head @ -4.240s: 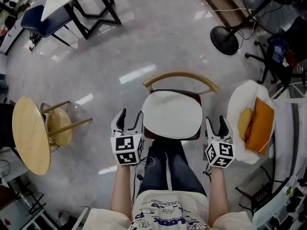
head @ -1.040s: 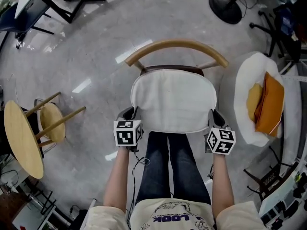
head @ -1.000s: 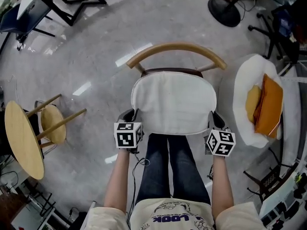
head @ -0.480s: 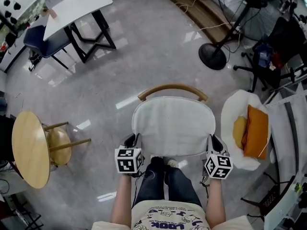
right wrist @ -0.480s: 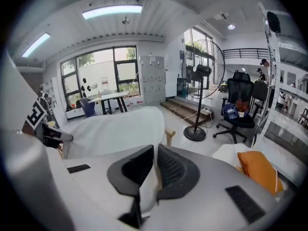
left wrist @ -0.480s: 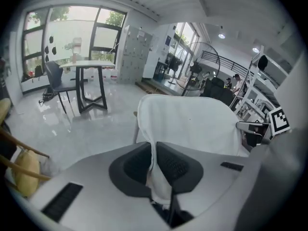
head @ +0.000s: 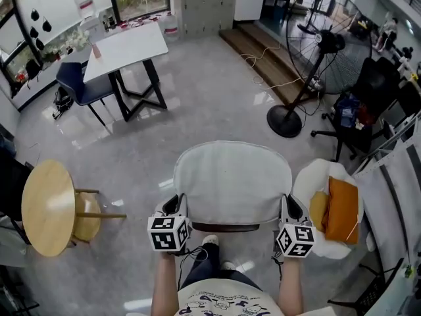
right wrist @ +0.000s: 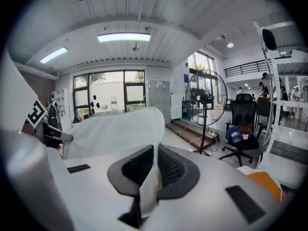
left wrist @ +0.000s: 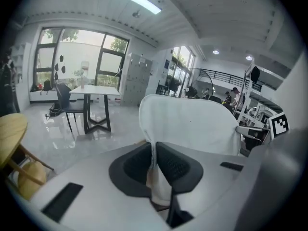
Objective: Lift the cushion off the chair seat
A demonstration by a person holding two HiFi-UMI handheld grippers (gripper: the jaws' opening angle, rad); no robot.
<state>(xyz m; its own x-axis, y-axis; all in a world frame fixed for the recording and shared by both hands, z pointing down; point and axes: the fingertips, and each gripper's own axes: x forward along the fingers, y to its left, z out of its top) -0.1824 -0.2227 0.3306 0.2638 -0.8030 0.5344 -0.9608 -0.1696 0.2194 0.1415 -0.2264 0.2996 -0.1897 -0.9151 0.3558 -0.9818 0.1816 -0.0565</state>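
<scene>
The white seat cushion (head: 231, 183) hangs in the air in front of me, spread flat between both grippers. My left gripper (head: 176, 206) is shut on its left edge. My right gripper (head: 288, 208) is shut on its right edge. In the left gripper view the white fabric (left wrist: 192, 124) is pinched between the dark pads at the left gripper (left wrist: 155, 150). The right gripper view shows the cushion (right wrist: 115, 129) clamped the same way in the right gripper (right wrist: 155, 160). The raised cushion hides the chair; only a dark strip (head: 223, 227) shows under its near edge.
A round wooden table (head: 46, 206) and a stool (head: 85, 214) stand at the left. A white armchair with orange cushions (head: 329, 209) is close on the right. Farther off are a white table (head: 128, 48), a blue chair (head: 75, 84), a standing fan (head: 316, 45) and a black office chair (head: 368, 104).
Both grippers have risen together with the cushion held between them. The chair's wooden back, seen half a second ago, is now covered by the cushion.
</scene>
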